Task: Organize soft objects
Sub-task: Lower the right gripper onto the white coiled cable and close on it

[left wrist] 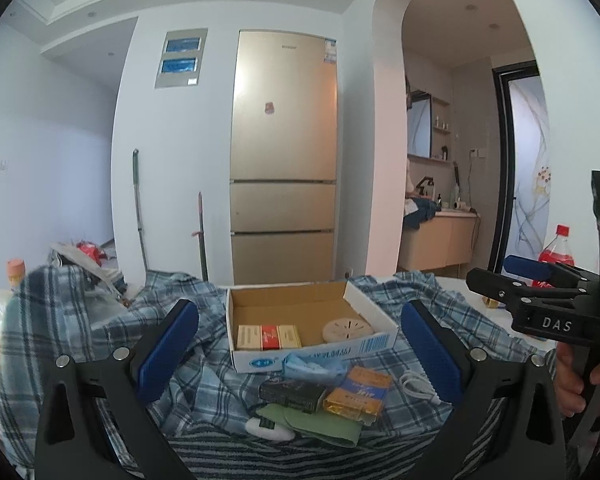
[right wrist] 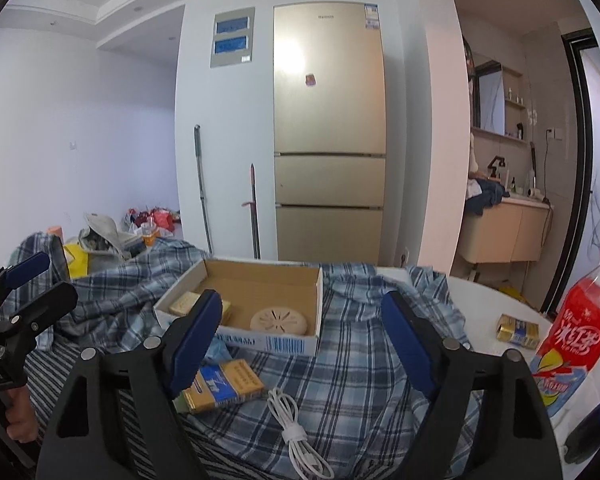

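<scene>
A: What am I seeing on the left gripper (left wrist: 300, 356)?

B: I'm watching its jaws standing spread and released, hovering over the blue plaid cloth (left wrist: 100, 332) that is lying rumpled across the counter. Beneath them a green fabric pouch (left wrist: 320, 424) is lying on the cloth, just in front of the open white cardboard box (left wrist: 372, 312).

A: And the right gripper (right wrist: 302, 354)?

B: I'm seeing its jaws parted too, gripping nothing, with a coiled white cable (right wrist: 288, 420) and a blue-and-gold packet (right wrist: 224, 384) lying below them. A red plastic drink bottle (right wrist: 580, 332) is standing off to the right.
</scene>
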`<state>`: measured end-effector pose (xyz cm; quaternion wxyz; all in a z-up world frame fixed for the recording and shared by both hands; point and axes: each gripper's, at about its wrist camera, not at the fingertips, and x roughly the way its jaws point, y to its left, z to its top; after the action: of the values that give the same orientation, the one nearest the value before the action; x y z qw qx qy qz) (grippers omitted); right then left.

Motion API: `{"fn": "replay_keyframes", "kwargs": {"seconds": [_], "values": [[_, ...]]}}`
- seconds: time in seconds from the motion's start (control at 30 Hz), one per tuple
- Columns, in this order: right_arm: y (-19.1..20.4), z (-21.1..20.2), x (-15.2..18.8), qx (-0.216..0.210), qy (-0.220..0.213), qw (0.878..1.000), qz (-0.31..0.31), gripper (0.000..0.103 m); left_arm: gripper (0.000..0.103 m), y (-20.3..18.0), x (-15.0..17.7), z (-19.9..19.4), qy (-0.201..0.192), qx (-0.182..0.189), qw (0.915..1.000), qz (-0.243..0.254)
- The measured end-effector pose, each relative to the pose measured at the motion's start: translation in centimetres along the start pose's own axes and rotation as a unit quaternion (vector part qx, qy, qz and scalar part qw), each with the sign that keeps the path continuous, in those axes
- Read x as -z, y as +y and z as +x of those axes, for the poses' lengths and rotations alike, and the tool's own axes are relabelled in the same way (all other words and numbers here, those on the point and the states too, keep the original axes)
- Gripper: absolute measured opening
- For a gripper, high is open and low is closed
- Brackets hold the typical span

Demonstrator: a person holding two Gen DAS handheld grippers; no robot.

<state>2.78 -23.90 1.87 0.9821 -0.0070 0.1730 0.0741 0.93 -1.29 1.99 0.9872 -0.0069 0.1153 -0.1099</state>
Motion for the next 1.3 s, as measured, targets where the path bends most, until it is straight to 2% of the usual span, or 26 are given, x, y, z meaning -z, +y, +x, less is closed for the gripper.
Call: {"fn": "replay_keyframes", "kwargs": {"seconds": [0.13, 0.3, 0.4, 0.57, 0.73, 0.87, 0.93, 1.03, 1.1, 1.13, 1.3], "values": [[-0.3, 1.5, 0.9, -0.004, 0.035, 0.999, 0.001, 0.081, 0.103, -0.1, 1.1, 1.6, 0.031, 0.006, 0.9995, 0.006], [-0.6, 4.7, 2.6, -0.037, 0.139, 0.990, 0.000, 0.081, 0.103, -0.3, 1.7, 2.8, 0.064, 0.021, 0.9977, 0.005], [-1.2, 6.0, 3.6, -0.048, 0.182, 0.982, 0.013, 0.081, 0.103, 0.1, 2.1, 3.3, 0.077, 0.013, 0.9969, -0.004], [-1.1, 6.3, 4.3, -0.061, 0.203, 0.977, 0.010, 0.081, 0.103, 0.6, 2.4, 3.8, 0.095, 0.020, 0.9952, -0.018], [0.1, 7.9, 5.5, -0.055, 0.253, 0.966, -0.022, 0.070, 0.103, 0.5, 2.8, 4.8, 0.121, 0.025, 0.9922, -0.016], [0.5, 9.0, 6.4, -0.042, 0.285, 0.957, -0.038, 0.069, 0.103, 0.0, 3.6, 6.7, 0.174, 0.036, 0.9841, -0.004], [0.4, 9.1, 6.6, -0.049, 0.290, 0.955, -0.034, 0.068, 0.103, -0.2, 3.9, 7.5, 0.192, 0.043, 0.9804, -0.005], [0.0, 9.4, 6.8, -0.045, 0.297, 0.953, -0.024, 0.052, 0.103, -0.2, 4.2, 7.8, 0.201, 0.049, 0.9784, -0.009], [0.0, 9.8, 7.2, -0.049, 0.313, 0.948, -0.023, 0.033, 0.103, -0.2, 4.3, 7.8, 0.203, 0.051, 0.9777, -0.010], [0.1, 10.0, 7.3, -0.052, 0.319, 0.946, -0.024, 0.030, 0.103, -0.2, 4.3, 7.8, 0.204, 0.050, 0.9776, -0.010], [0.9, 10.1, 7.6, -0.050, 0.326, 0.943, -0.046, 0.028, 0.103, -0.3, 4.3, 7.8, 0.207, 0.051, 0.9770, -0.006]]}}
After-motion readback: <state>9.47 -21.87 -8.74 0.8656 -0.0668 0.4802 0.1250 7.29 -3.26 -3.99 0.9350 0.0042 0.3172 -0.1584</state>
